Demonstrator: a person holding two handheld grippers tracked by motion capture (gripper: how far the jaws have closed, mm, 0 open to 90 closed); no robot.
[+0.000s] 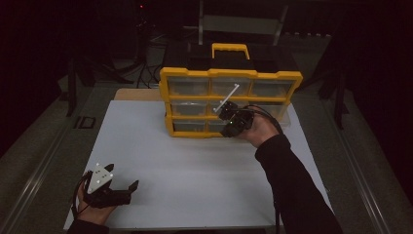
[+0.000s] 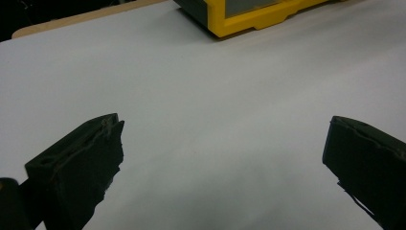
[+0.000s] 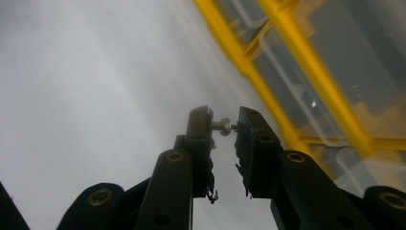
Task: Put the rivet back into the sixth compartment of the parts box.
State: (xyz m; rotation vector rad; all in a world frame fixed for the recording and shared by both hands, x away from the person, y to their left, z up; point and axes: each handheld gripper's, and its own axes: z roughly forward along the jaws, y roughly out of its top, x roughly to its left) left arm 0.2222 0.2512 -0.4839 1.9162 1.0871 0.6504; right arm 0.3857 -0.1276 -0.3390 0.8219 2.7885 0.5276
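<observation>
At the lower left of the high view, the left hand-held gripper [image 1: 127,187] lies low over the white desk [image 1: 195,170], held by a hand at the frame's bottom edge, with its grey three-cornered plate facing up. Its jaws are spread wide; in the left gripper view they stand at the lower left and lower right corners with bare desk [image 2: 206,105] between them, and a yellow corner of the organizer case [image 2: 249,19] shows at the top centre. Moving right in the high view, the yellow organizer case [image 1: 229,73] with its clear compartments stands tilted at the upper centre, its handle pointing to the top of the frame. Just in front of its lower rows, right of centre, the right hand-held gripper [image 1: 228,113] hangs at the end of a dark-sleeved arm coming up from the lower right. In the right gripper view, the right hand-held gripper [image 3: 224,127] pinches a small metal screw [image 3: 221,126] crosswise between its nearly closed jaws at mid-frame, with the case's yellow ribs [image 3: 306,62] running across the upper right.
</observation>
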